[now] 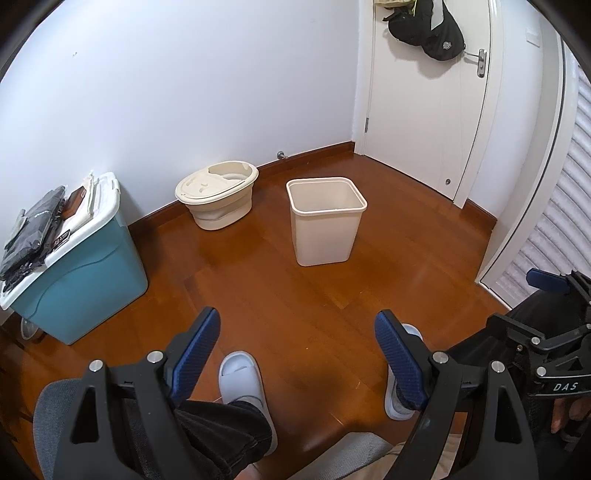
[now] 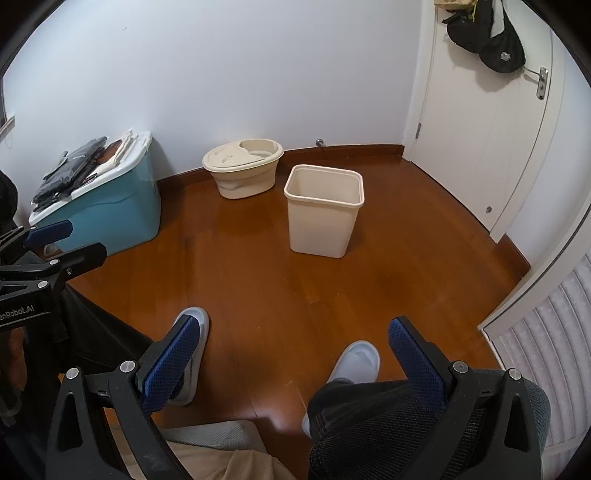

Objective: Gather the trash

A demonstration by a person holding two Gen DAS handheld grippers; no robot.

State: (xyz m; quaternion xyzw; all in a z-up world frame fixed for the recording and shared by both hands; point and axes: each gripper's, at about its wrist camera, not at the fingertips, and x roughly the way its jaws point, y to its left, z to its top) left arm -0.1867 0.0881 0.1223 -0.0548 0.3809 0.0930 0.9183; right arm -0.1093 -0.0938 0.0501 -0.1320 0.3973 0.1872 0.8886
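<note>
Polished brown wooden flooring (image 1: 314, 295) fills the room, and both cameras look down on it from the seat of a grey chair (image 1: 354, 454) at the bottom edge. Nearest to the lens, the left gripper (image 1: 295, 332) holds its two blue-padded fingers wide apart, with nothing between them except the floor and the person's feet below. The right gripper (image 2: 295, 339) is spread in the same way – its pads grip nothing. Under them stand two pale slippers (image 1: 240, 373), one for each foot, and dark trouser legs (image 1: 225, 424) come down to them. In the left wrist view the right gripper also shows at the right edge, held beside the left one. Farther out, in the middle of the floor, stands the cream waste bin (image 1: 325, 221), upright and open at the top; from what is visible of its inside, it looks empty. No loose trash is visible on the floor around it. Left of the bin, against the wall, is a teal storage box (image 1: 88, 280) with a white lid, and dark folded items (image 1: 33, 236) lie on that lid. Behind the bin, close to the baseboard, sits a beige oval mop bucket (image 1: 218, 195). At the far right is a white door (image 1: 424, 129) – a black bag (image 1: 439, 33) hangs near its handle.
</note>
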